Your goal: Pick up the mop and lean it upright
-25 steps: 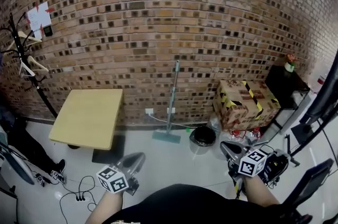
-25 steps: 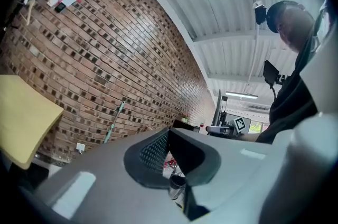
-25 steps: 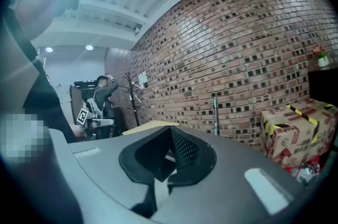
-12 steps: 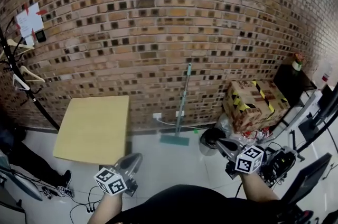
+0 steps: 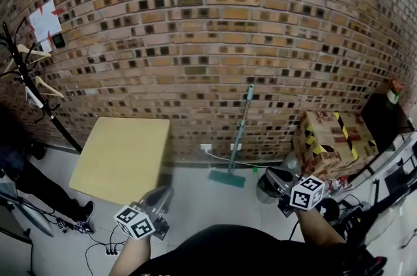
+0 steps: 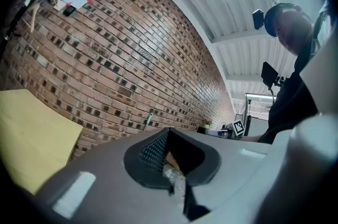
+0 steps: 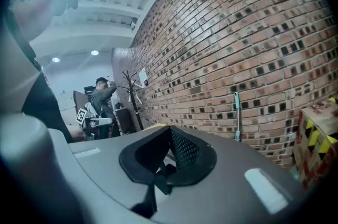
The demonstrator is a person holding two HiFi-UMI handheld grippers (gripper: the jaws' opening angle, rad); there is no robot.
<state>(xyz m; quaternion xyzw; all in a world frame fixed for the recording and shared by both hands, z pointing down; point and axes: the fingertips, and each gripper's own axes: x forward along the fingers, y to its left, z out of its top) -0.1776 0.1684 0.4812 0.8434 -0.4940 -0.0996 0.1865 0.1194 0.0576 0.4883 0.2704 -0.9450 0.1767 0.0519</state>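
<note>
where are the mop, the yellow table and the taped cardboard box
mop [image 5: 240, 131], head view, middle of its handle
yellow table [image 5: 120, 154], head view, bare middle of its top
cardboard box [image 5: 328, 140], head view, its top face

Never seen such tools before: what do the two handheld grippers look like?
The left gripper and right gripper are both smooth grey shells with dark, mesh-textured jaws. Each carries a white cube with black square markers. The person's clothing is black.
</note>
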